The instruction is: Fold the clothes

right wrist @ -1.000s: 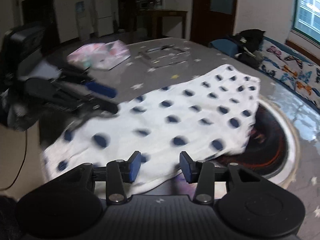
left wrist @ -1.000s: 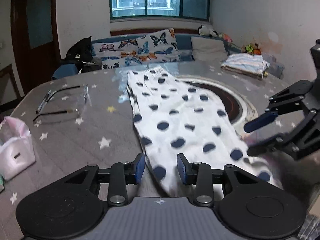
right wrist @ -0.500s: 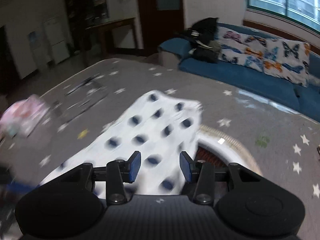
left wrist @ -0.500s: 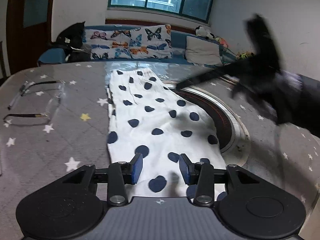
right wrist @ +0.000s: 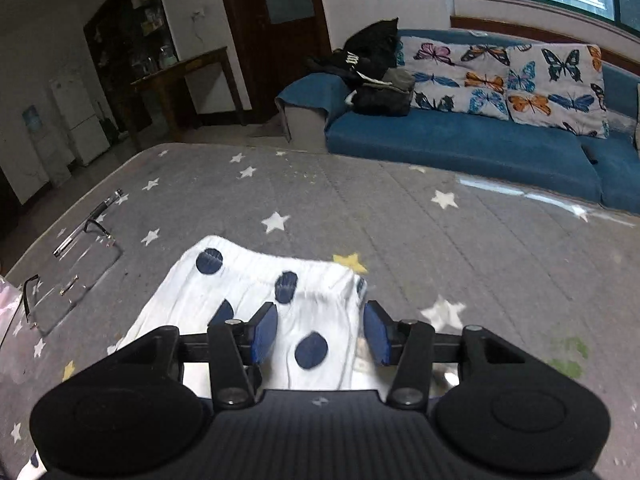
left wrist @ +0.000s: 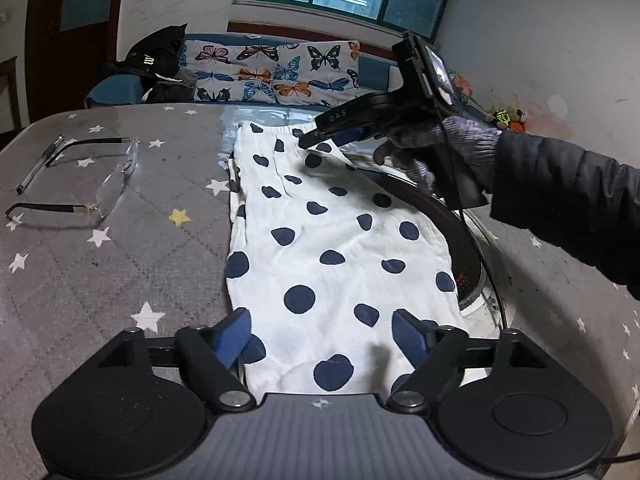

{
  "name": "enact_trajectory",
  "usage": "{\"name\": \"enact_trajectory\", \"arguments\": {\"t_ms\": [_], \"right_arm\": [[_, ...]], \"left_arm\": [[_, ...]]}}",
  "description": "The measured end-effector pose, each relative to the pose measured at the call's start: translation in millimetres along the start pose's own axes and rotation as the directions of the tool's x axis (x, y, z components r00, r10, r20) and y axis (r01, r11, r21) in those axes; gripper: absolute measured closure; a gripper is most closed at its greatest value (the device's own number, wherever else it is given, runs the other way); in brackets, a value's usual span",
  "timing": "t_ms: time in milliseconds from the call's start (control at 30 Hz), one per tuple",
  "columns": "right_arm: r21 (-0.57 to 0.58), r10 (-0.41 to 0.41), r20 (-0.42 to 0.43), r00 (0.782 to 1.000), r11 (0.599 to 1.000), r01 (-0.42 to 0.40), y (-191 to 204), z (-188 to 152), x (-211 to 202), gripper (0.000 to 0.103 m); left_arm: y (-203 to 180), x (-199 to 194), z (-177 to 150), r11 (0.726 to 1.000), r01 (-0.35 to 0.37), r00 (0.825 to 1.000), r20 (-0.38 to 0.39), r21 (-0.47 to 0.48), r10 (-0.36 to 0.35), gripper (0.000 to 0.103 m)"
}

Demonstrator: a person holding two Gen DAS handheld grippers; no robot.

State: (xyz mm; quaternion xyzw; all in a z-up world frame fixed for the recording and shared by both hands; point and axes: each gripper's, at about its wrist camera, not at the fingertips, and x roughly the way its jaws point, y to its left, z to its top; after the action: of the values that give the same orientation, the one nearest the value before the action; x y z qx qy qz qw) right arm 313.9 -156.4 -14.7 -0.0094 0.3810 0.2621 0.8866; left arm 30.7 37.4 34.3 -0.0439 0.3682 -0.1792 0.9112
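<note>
On the grey star-printed tablecloth (left wrist: 120, 264), the white navy-dotted cotton garment (left wrist: 332, 248) is lying flat. The left gripper (left wrist: 322, 334) is hovering spread over its near hem, the right gripper (right wrist: 320, 334) spread over the waistband. Thin fabric is risking single-layer pinches.

Left wrist view low at garment's (left wrist: 336, 248) near end, right wrist view close over its far waistband, both facing sofa (right wrist: 460, 140)

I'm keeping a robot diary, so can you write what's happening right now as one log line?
step: fold clothes | polka-dot garment flat on table | left gripper open at near hem | right gripper open at far waistband | nothing gripped
</note>
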Motion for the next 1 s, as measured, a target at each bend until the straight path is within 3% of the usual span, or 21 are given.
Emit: {"name": "enact_trajectory", "arguments": {"t_ms": [133, 333, 467, 533, 633, 667, 733, 833, 1000], "right_arm": [[-0.031, -0.001, 0.015, 1.000, 1.000, 0.001, 3.8, -1.1, 4.8, 0.057], [-0.022, -0.007, 0.025, 1.000, 1.000, 0.008, 4.9, 0.8, 6.0, 0.086], [-0.018, -0.009, 0.028, 1.000, 1.000, 0.009, 3.7, 0.8, 5.2, 0.084], [-0.017, 0.004, 0.029, 1.000, 1.000, -0.003, 3.5, 0.7, 5.4, 0.067], [-0.034, 0.003, 0.041, 0.999, 0.999, -0.002, 5.8, -0.7, 7.2, 0.066], [-0.039, -0.002, 0.044, 0.999, 0.999, 0.004, 7.7, -1.1, 8.0, 0.068], [-0.026, 0.011, 0.045, 0.999, 1.000, -0.010, 7.9, -1.2, 8.6, 0.086], [0.038, 0.056, 0.045, 0.997, 0.998, -0.058, 1.1, 0.4, 6.1, 0.092], [0.074, 0.094, 0.085, 0.992, 0.992, -0.100, -3.1, 0.2, -13.2, 0.093]], "left_arm": [[-1.3, 3.1, -1.8, 1.000, -0.002, 1.000, -0.006, 0.008, 0.002, 0.014], [-0.3, 6.4, -3.5, 1.000, -0.013, 1.000, -0.015, -0.001, 0.013, 0.011], [1.3, 5.1, -3.4, 1.000, -0.023, 1.000, -0.013, -0.004, 0.023, 0.010], [3.0, 4.9, -2.4, 1.000, -0.029, 0.999, -0.013, -0.007, 0.029, 0.010], [5.5, 5.8, -0.7, 0.999, -0.040, 0.999, -0.015, -0.015, 0.040, 0.010], [6.4, 6.3, -0.3, 0.999, -0.046, 0.999, -0.015, -0.018, 0.045, 0.010], [8.3, 7.4, 0.4, 0.998, -0.056, 0.998, -0.017, -0.023, 0.056, 0.010], [11.1, 8.9, 1.5, 0.997, -0.072, 0.997, -0.019, -0.032, 0.072, 0.009], [16.1, 11.4, 3.0, 0.994, -0.100, 0.995, -0.023, -0.046, 0.099, 0.009]]}}
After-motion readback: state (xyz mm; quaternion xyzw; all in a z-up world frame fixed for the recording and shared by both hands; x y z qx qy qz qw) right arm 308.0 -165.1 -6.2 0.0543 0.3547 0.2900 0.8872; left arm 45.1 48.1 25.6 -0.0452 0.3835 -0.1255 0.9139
